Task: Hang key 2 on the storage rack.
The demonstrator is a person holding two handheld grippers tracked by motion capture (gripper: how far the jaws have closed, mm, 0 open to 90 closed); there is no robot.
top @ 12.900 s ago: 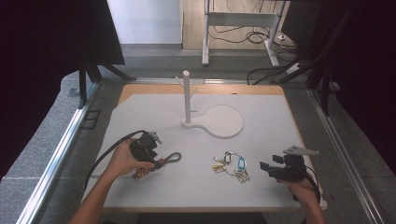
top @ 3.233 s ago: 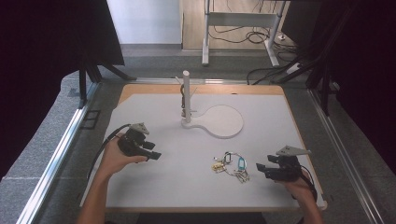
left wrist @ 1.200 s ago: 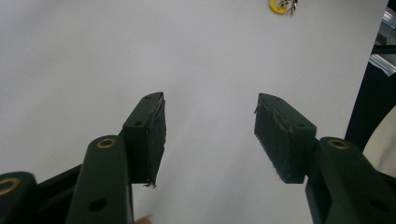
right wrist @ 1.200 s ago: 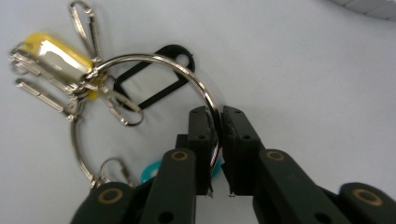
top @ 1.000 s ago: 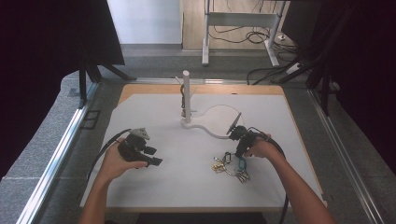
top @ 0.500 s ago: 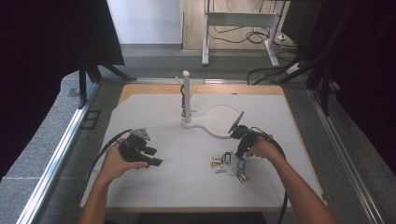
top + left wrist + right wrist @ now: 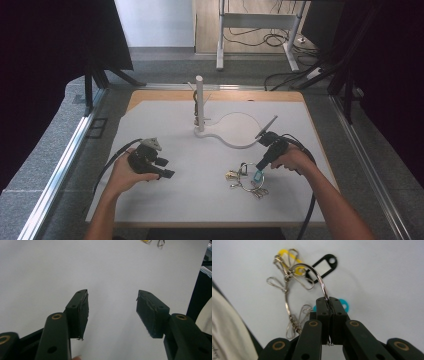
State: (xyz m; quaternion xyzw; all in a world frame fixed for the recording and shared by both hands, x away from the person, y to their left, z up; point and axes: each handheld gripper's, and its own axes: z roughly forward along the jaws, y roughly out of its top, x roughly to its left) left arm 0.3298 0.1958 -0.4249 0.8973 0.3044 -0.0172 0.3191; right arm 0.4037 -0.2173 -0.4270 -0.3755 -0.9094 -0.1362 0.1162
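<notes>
Right gripper view: the right tongs (image 7: 328, 300) are clamped on the metal ring (image 7: 317, 277) of a key bunch, pads pressed flat together with the wire pinched at their tips. The jaws have just been closing, and the ring is between them. From that ring hang wire clips (image 7: 287, 282), a yellow tag (image 7: 284, 253), a black tag (image 7: 323, 263) and a teal tag (image 7: 342, 304), all spread on the white bench (image 7: 374, 270).

To do the lift well, I would judge it best to rise slowly and straight, so the thin wire does not slip or twist out of the narrow grip and the dangling tags do not swing. Keeping the ring upright would help, if the bunch is meant for the white post (image 7: 199, 102) at the far side of the bench.

In the high view the bunch (image 7: 245, 177) lies right of centre on the near half of the bench, directly under the tip of the right tongs (image 7: 259, 166). The left tongs (image 7: 167, 173) rest well apart from it on the near left, jaws standing wide with nothing between them, as the left gripper view confirms (image 7: 112, 312)
</notes>
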